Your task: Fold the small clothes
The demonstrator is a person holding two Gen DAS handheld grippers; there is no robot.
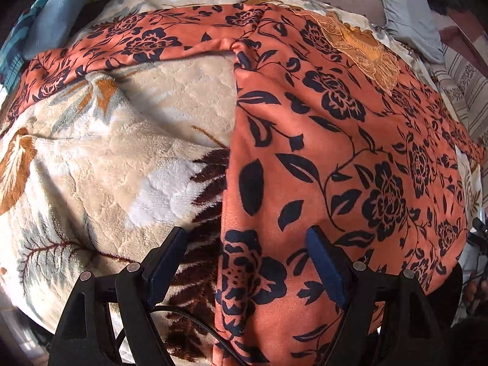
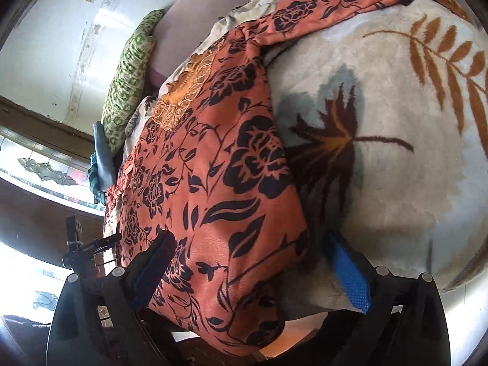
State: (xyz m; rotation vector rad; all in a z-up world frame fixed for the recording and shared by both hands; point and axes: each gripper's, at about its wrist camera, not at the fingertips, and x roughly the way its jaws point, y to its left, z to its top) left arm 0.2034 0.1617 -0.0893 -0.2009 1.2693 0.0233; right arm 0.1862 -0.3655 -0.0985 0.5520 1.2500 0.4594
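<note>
Orange floral top [image 1: 335, 140] is lying spread flat on the plush leaf-print blanket [image 1: 106, 158], one sleeve [image 1: 128, 42] stretched out. Left gripper [image 1: 247, 262] and right gripper [image 2: 248, 267] are both hovering spread wide, empty, straddling its hem corners. Likely soft, light, limp; pinching hem corners looks best.

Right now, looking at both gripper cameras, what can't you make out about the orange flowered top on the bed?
- Hem of the orange top: left wrist view, hidden behind the left gripper.
- Far sleeve end: right wrist view, cut off by the top edge.
- Gold neckline embroidery: too small for detail.
- Blanket under the top: covered.
</note>
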